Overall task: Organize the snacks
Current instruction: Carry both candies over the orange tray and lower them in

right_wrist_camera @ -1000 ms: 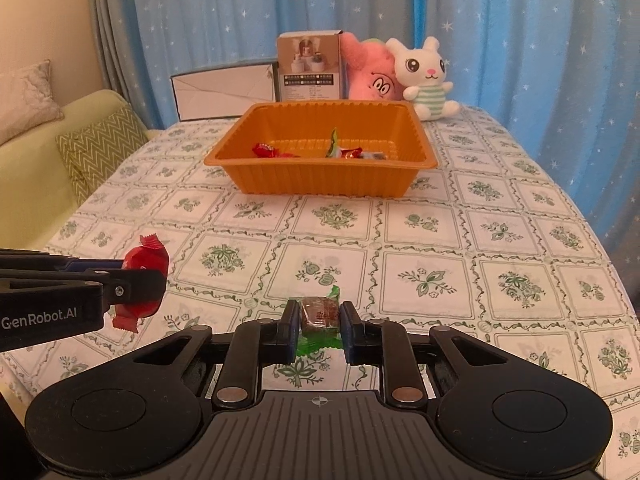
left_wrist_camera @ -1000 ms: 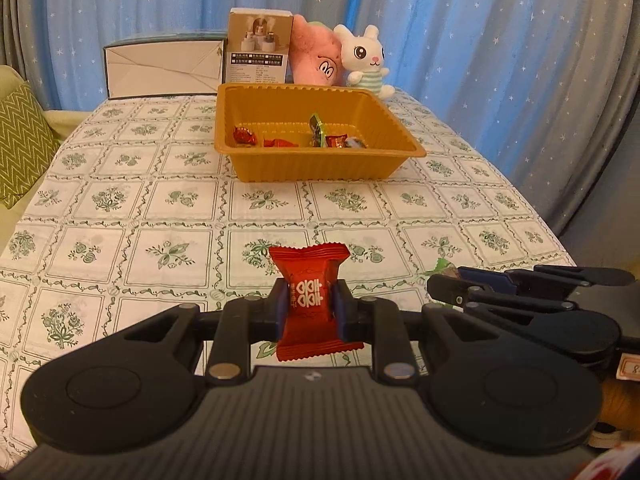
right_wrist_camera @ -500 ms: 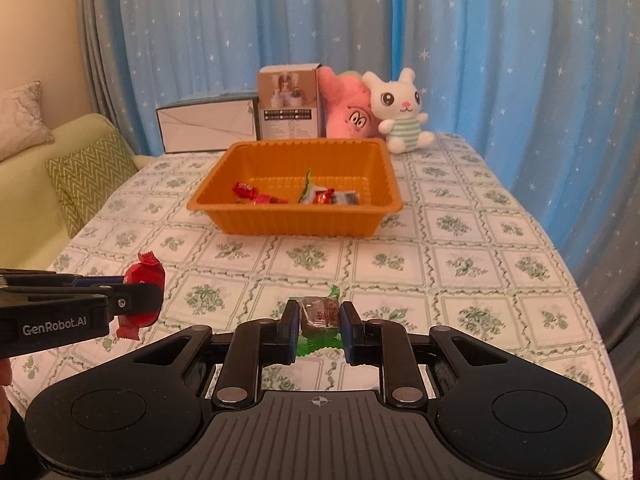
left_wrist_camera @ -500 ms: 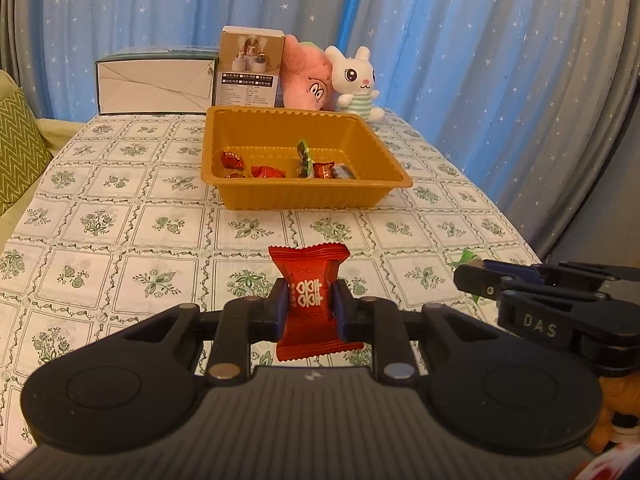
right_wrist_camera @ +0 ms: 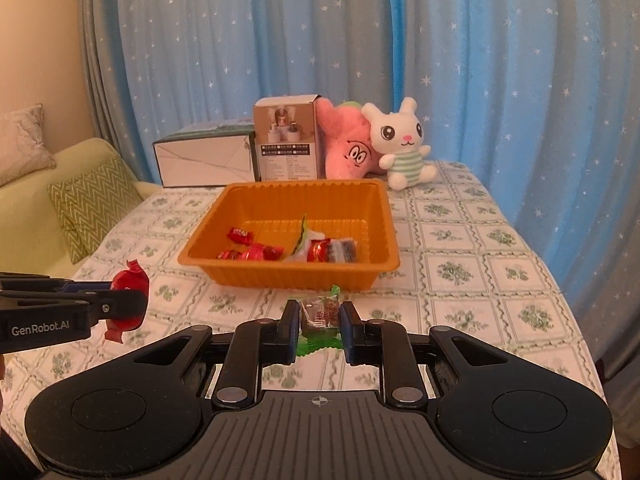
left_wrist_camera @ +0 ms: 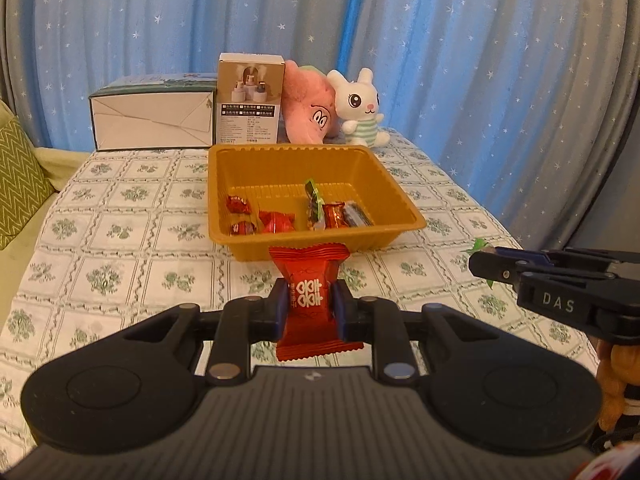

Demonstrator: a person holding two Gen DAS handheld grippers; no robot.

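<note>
Table [right_wrist_camera: 460, 256] under green-patterned cloth; starred blue curtains [right_wrist_camera: 500, 60] behind; orange tray [left_wrist_camera: 404, 216] centre, boxes [left_wrist_camera: 152, 120] and plush toys [right_wrist_camera: 396, 140] beyond; left gripper [left_wrist_camera: 307, 308] pinches red candy [left_wrist_camera: 308, 280]; right gripper [right_wrist_camera: 320, 320] pinches green-wrapped candy [right_wrist_camera: 320, 312].

Left wrist view: right gripper [left_wrist_camera: 486, 266] body marked "DAS" in pale capitals. Right wrist view: left gripper [right_wrist_camera: 136, 306] body marked "GenRobot.AI". Red candy packet [left_wrist_camera: 314, 300]: white doubled-character emblem on front. Upright product box [left_wrist_camera: 250, 100]: label print too small to read.

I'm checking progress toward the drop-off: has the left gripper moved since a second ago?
Yes. The left gripper, shut on the red snack packet, has come closer to the orange tray.
</note>
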